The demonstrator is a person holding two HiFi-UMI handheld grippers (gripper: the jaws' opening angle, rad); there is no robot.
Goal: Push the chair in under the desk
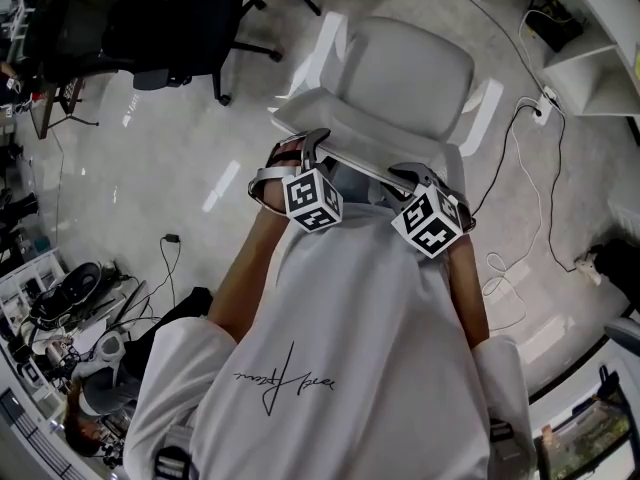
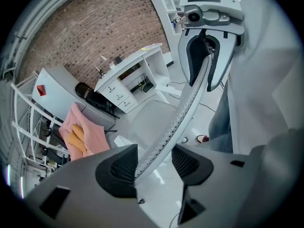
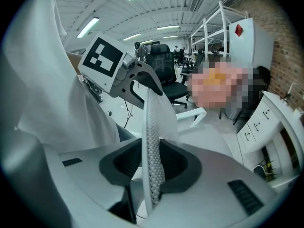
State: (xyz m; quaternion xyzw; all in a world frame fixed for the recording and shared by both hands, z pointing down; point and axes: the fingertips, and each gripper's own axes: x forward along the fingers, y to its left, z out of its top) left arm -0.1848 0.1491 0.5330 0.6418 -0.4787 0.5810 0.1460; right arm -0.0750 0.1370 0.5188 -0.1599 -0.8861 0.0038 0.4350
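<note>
Closest to me, both tools are clamped on the top edge of the backrest (image 1: 362, 169). The left gripper (image 2: 154, 164) has the mesh rim slanting through its jaws, and as far as I can judge it touches a pad on each side. The right gripper (image 3: 152, 163) has its jaws pinched on the same rim, which stands upright between the pads. That rim runs side to side between my two hands, so I have it near both ends and square in front of me.

Just beyond the rim, the white chair (image 1: 405, 68) points its seat away from me and is out on the open floor, not yet tucked in. Loose cables (image 1: 520, 193) trail across the floor to its right.

Farthest off, the desk (image 2: 135, 69) lies past the seat and over to my right rather than dead ahead. My right hand is on the desk side. I expect the push has to go forward while swinging the chair rightward, with the left hand driving more.
</note>
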